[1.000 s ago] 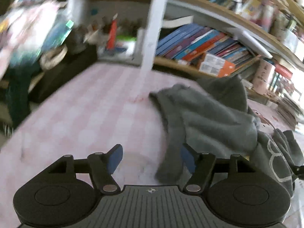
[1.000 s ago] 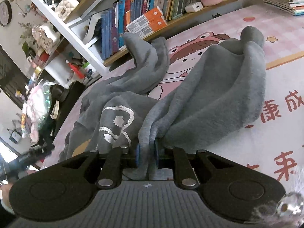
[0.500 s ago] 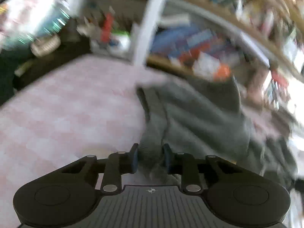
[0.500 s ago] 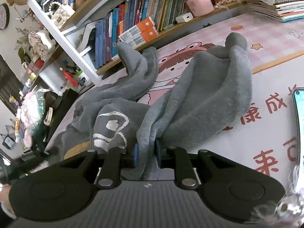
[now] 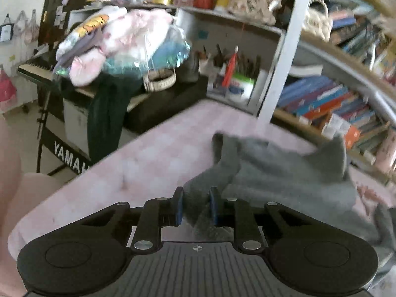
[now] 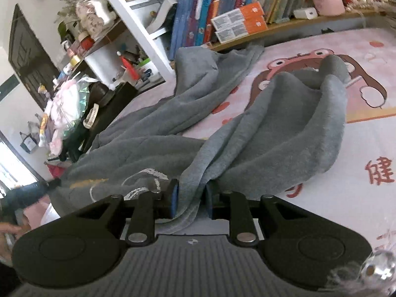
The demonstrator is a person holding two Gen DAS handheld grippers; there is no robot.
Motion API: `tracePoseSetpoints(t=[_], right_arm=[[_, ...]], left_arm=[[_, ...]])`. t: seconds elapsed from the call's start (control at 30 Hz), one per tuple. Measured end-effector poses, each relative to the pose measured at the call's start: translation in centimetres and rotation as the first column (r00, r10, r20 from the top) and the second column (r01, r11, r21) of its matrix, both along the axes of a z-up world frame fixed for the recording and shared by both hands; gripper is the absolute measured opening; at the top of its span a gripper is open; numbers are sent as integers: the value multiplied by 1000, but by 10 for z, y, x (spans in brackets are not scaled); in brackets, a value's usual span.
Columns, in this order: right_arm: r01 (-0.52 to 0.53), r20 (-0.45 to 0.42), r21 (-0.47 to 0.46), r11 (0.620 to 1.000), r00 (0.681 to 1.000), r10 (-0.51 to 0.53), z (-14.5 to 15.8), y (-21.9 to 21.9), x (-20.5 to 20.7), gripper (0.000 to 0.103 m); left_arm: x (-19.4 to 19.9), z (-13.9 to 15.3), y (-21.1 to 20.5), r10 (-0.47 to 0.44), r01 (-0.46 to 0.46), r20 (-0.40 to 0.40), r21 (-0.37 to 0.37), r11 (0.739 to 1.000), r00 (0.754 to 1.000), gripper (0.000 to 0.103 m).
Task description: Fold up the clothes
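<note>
A grey fleece garment [image 6: 279,128] with a white printed design lies rumpled on the pink patterned table cover [image 6: 351,212]. My right gripper [image 6: 190,199] is shut on a bunched edge of it at the near side. In the left wrist view the same grey garment [image 5: 279,173] lies on the pink checked cover [image 5: 153,158]. My left gripper [image 5: 196,208] is shut on a fold at its near left end and holds it slightly raised.
A bookshelf with many books [image 6: 222,14] runs along the far edge of the table, with a white upright post [image 5: 284,49]. To the left stand a keyboard stand [image 5: 66,158] and a pile of bagged clothes [image 5: 118,47]. The table's left edge [image 5: 74,183] is close.
My left gripper went from open beside the garment to shut on its edge and has lifted and turned left. My right gripper stays shut on the cloth, pulling it nearer.
</note>
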State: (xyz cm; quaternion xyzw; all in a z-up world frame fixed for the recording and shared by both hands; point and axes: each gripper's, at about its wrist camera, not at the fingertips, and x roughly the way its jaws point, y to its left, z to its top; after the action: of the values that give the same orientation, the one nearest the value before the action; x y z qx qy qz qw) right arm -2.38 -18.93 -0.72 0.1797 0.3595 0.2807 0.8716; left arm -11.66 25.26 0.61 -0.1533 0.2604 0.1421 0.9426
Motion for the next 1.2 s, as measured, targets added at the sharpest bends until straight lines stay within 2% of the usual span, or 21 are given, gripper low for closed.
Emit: tracePoseSetpoints(t=[0.1, 0.23, 0.4, 0.47, 0.53, 0.57, 0.6, 0.7, 0.73, 0.83, 0.97, 1.03, 1.07, 1.1, 1.13, 1.17, 1.2], right_arm=[[63, -10, 17, 998, 998, -63, 6, -18, 4, 15], [102, -73, 8, 995, 992, -101, 9, -43, -8, 15], [144, -153, -11, 990, 978, -144, 12, -72, -23, 15], [119, -191, -47, 992, 974, -126, 12, -79, -29, 15], [95, -175, -83, 992, 979, -108, 22, -80, -29, 19], [94, -135, -111, 989, 985, -108, 31, -78, -26, 29], [95, -85, -140, 986, 991, -108, 41, -74, -21, 44], [86, 42, -234, 968, 996, -79, 66, -59, 7, 48], [91, 58, -274, 958, 995, -78, 70, -53, 22, 48], [76, 45, -382, 921, 997, -64, 73, -32, 69, 49], [47, -79, -480, 876, 992, -96, 51, -1, 119, 49], [59, -112, -521, 851, 984, -137, 36, 4, 134, 44], [72, -99, -514, 855, 985, -142, 37, 2, 134, 33], [84, -86, -506, 858, 985, -147, 37, -1, 134, 12], [97, -73, -498, 862, 986, -153, 38, -4, 134, 6], [118, -50, -474, 873, 986, -160, 43, -9, 130, 6], [163, 0, -401, 902, 984, -177, 63, -23, 115, 6]], left_arm=[[6, -4, -9, -33, 33, 0, 10, 999, 999, 21], [11, -7, -18, -86, 87, 9, -10, 996, 996, 21], [15, -13, -15, -81, 81, -5, -18, 997, 997, 21], [16, -15, -15, -84, 84, -12, -17, 996, 996, 22], [17, -15, -18, -89, 89, -17, 1, 996, 996, 22], [17, -16, -18, -91, 91, -19, 8, 996, 996, 22], [17, -16, -18, -91, 92, -20, 12, 996, 996, 23], [15, -17, -18, -93, 93, -17, 8, 996, 996, 23], [14, -18, -17, -93, 93, -15, 2, 996, 996, 23], [11, -19, -16, -93, 93, -9, -12, 996, 996, 23], [8, -21, -16, -100, 100, 0, -23, 995, 995, 24], [7, -21, -14, -104, 104, 4, -32, 994, 995, 24], [7, -21, -13, -105, 105, 7, -39, 994, 994, 24], [7, -21, -12, -106, 107, 9, -45, 993, 994, 24], [7, -21, -11, -107, 107, 12, -51, 993, 994, 24], [7, -21, -10, -107, 108, 16, -57, 993, 994, 24], [6, -21, -9, -106, 107, 21, -68, 992, 994, 24]])
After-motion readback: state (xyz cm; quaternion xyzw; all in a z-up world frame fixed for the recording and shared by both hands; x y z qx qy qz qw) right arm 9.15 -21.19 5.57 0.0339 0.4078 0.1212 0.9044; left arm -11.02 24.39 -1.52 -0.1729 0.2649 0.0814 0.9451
